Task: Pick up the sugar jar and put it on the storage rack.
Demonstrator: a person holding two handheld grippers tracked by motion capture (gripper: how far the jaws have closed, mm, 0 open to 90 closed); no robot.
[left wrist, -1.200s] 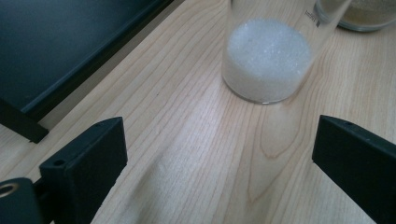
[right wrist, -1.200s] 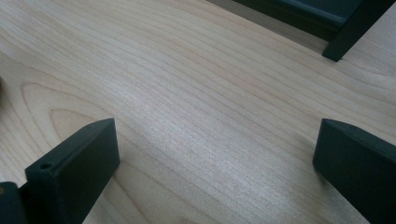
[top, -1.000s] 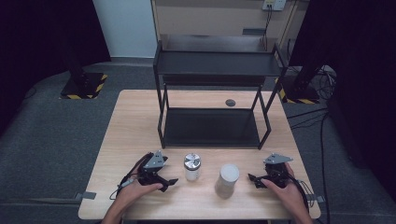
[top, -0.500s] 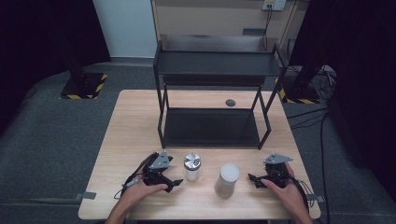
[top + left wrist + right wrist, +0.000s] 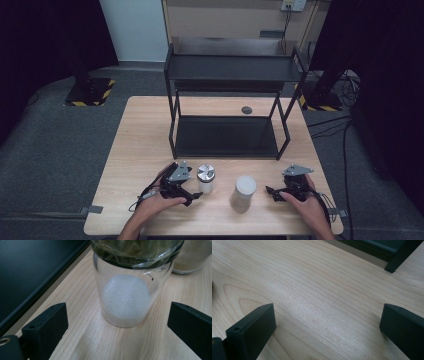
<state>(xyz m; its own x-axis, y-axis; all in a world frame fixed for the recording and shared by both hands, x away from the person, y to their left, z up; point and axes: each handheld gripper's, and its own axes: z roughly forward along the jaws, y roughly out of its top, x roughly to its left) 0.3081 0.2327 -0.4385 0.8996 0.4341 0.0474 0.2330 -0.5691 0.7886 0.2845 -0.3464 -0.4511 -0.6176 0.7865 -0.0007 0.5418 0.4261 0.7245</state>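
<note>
At the near edge of the wooden table [image 5: 140, 130] we hold the left gripper [image 5: 192, 192], jaws spread wide, just beside a clear jar [image 5: 127, 292] of white grains. Our right gripper [image 5: 272, 191] gapes over bare wood near a white-lidded jar [image 5: 243, 192]. Farther back stands a black shelf rack [image 5: 230, 75].

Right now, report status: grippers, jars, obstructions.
Left gripper open, jaws flanking the clear jar, not touching. Right gripper open over bare table. White-lidded jar stands between them. Nothing blocking.
</note>
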